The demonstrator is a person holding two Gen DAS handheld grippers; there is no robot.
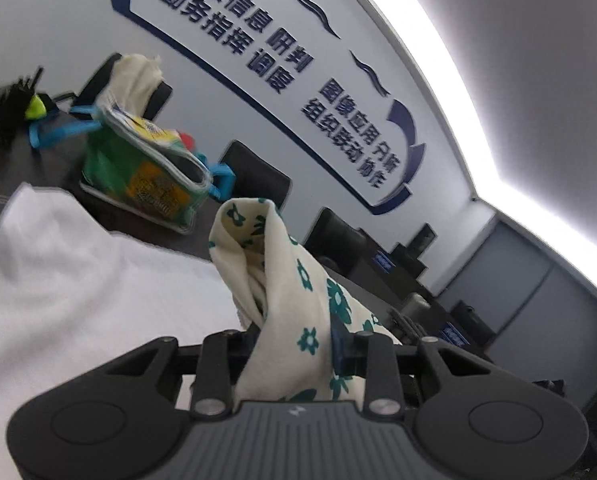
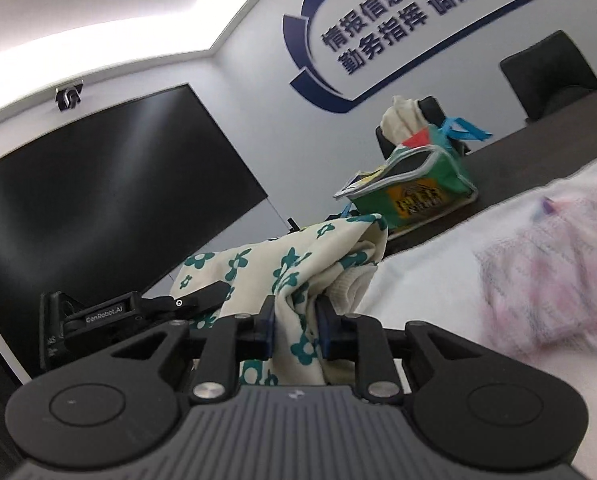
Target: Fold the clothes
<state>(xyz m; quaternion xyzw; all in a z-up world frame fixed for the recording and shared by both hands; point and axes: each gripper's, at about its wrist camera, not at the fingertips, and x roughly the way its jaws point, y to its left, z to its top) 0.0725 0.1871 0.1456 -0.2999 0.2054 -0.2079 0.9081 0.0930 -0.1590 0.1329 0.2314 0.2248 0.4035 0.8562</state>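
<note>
A cream garment with green flowers (image 1: 282, 280) is held up off the table by both grippers. My left gripper (image 1: 294, 340) is shut on one bunched part of it. My right gripper (image 2: 296, 320) is shut on another part of the same garment (image 2: 290, 268), whose cloth rises in a fold between the blue pads. The left gripper's body (image 2: 110, 312) shows at the left of the right wrist view, beside the cloth. Both cameras tilt upward toward the wall.
A white cloth (image 1: 78, 280) covers the table. A pink and white striped garment (image 2: 550, 280) lies on it at the right. A green bag (image 1: 146, 172) holding clothes stands on the dark table (image 2: 538, 152). Black chairs (image 2: 550, 68) line the far wall.
</note>
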